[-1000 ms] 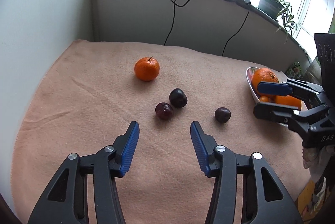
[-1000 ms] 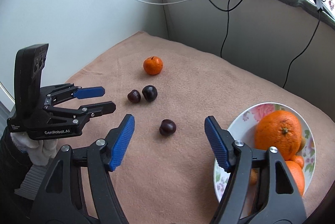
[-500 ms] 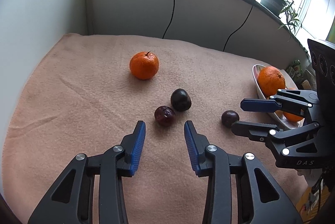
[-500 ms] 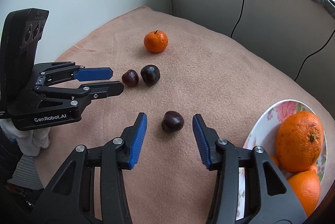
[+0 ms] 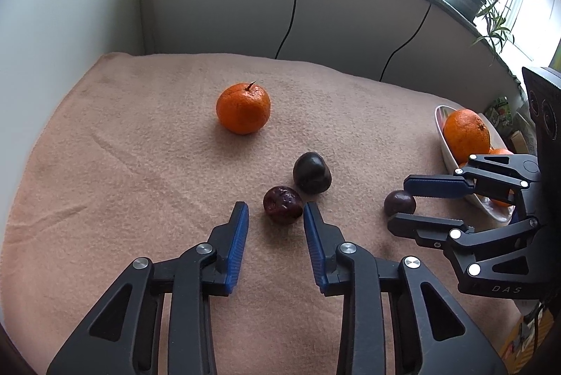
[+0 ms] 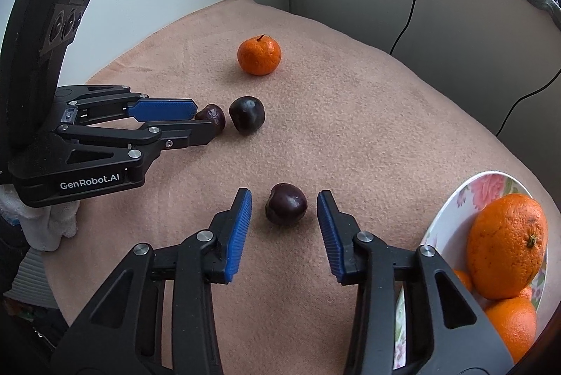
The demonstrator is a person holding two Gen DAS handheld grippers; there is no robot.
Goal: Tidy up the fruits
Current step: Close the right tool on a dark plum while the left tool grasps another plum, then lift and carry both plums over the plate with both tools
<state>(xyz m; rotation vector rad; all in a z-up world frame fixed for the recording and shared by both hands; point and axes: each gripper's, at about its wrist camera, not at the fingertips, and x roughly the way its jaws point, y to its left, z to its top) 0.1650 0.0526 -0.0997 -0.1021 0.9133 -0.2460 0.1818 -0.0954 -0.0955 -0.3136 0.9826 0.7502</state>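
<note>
Low over the blanket (image 5: 122, 164), both tools, left tool (image 5: 276, 212) and right tool (image 6: 284, 201), gape around separate plums.

Three dark plums (image 6: 286, 209) (image 6: 247, 115) (image 6: 211, 116) are seen on the blanket (image 6: 350, 136). One orange (image 6: 259, 55) is seen there too. One bowl (image 6: 452, 217) is seen, with at least three oranges (image 6: 506, 245) counted inside.

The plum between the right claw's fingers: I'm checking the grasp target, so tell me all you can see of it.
The plum is small, round, dark purple and glossy, with a dimple near its top. It lies alone on the peach blanket, between the open blue pads of the right claw, touching neither. Two more plums lie farther off, and the flowered bowl is to its right.
</note>
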